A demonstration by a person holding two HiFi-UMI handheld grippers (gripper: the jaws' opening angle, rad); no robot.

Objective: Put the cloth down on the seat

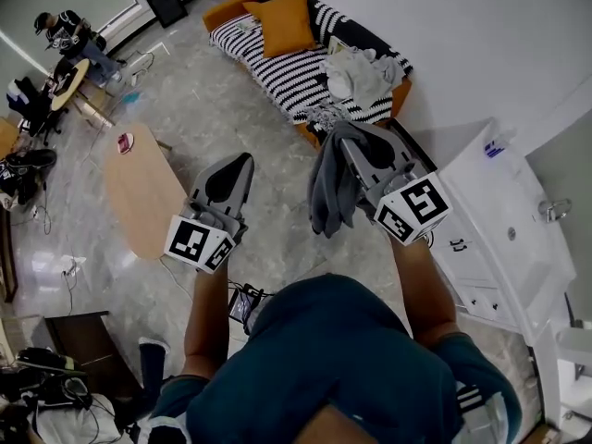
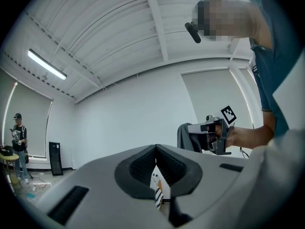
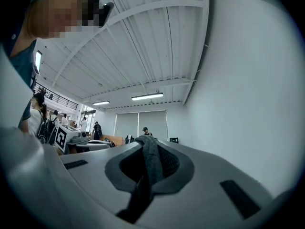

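The right gripper (image 1: 356,146) has its jaws clamped on the grey cloth (image 1: 327,192), which hangs from them in the air, well apart from the striped sofa seat (image 1: 268,63). The left gripper (image 1: 236,169), beside it, has its jaws together on nothing.

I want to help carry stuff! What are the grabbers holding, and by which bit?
The right gripper pinches the grey cloth by a bunched fold; the rest hangs down. The left gripper holds nothing.
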